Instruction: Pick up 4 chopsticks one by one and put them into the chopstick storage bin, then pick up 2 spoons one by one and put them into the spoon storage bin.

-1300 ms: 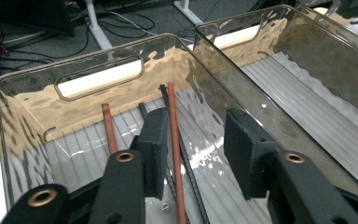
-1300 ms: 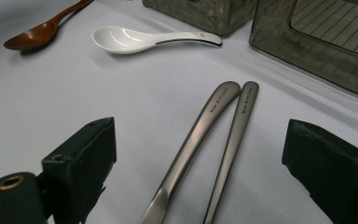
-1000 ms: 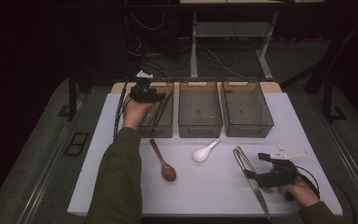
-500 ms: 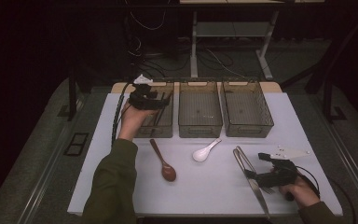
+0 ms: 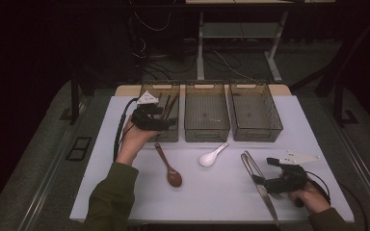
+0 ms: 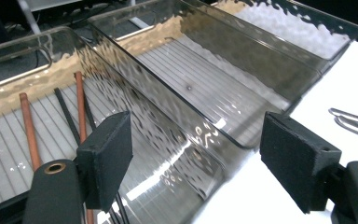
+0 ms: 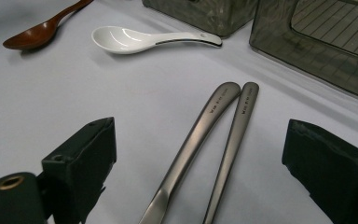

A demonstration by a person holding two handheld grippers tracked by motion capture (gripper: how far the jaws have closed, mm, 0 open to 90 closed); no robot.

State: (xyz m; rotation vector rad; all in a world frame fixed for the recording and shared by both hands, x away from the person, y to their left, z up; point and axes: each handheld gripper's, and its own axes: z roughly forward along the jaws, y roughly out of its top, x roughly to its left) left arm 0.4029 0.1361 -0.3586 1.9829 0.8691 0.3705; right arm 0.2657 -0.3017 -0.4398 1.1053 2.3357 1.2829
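With the left claw (image 5: 166,122) just opened empty over the left smoked-plastic bin (image 5: 158,90) holding the chopsticks (image 6: 80,107), lower the open, empty right claw (image 7: 196,175) squarely astride the two steel handles (image 7: 214,135) at 12 o'clock.

Just below and behind my left tool, the chopsticks (image 6: 79,100) lie loose on the ribbed floor of the clear bin (image 6: 23,51) at the end of the row: two reddish-brown sticks and two thin black ones, side by side and pointing away from me. Between my right tool's open jaws, two grey metal handles (image 7: 223,121) lie flat on the white tabletop, rounded ends touching at the far side, spreading slightly toward me.
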